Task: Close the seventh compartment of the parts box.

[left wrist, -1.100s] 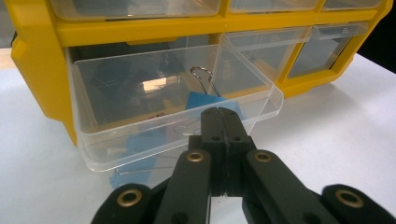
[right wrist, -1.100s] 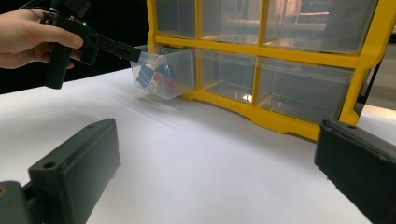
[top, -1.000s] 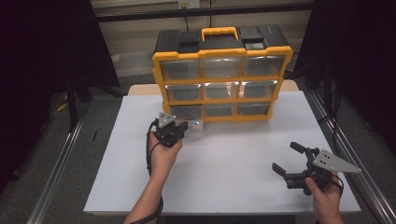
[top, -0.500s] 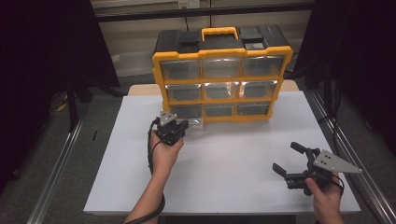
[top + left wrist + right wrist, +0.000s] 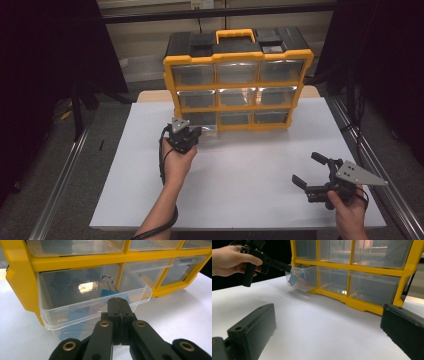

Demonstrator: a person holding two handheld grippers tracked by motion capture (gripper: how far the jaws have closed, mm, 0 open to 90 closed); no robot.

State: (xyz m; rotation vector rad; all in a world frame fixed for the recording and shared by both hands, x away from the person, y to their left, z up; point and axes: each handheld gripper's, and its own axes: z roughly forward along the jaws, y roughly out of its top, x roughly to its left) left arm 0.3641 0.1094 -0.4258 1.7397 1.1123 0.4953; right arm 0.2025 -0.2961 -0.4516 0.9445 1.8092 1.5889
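Meanwhile nothing has been moved: left gripper (image 5: pixel 192 133) fingers stay clamped on the drawer (image 5: pixel 92 296) lip; right gripper (image 5: pixel 312 172) fingers held apart.

You have no readable text, brand, number or label anywhere here. The nearest thing to a sign is a small embossed triangle mark on the front of a clear drawer (image 5: pixel 147 268) in the yellow organiser (image 5: pixel 75 262), seen in your left gripper view; whatever sits inside that triangle is too faint to make out. The black lid of the organiser in your high view carries no lettering you can read, and the blue binder clips (image 5: pixel 107 293) in the pulled-out drawer (image 5: pixel 95 305) bear no print.
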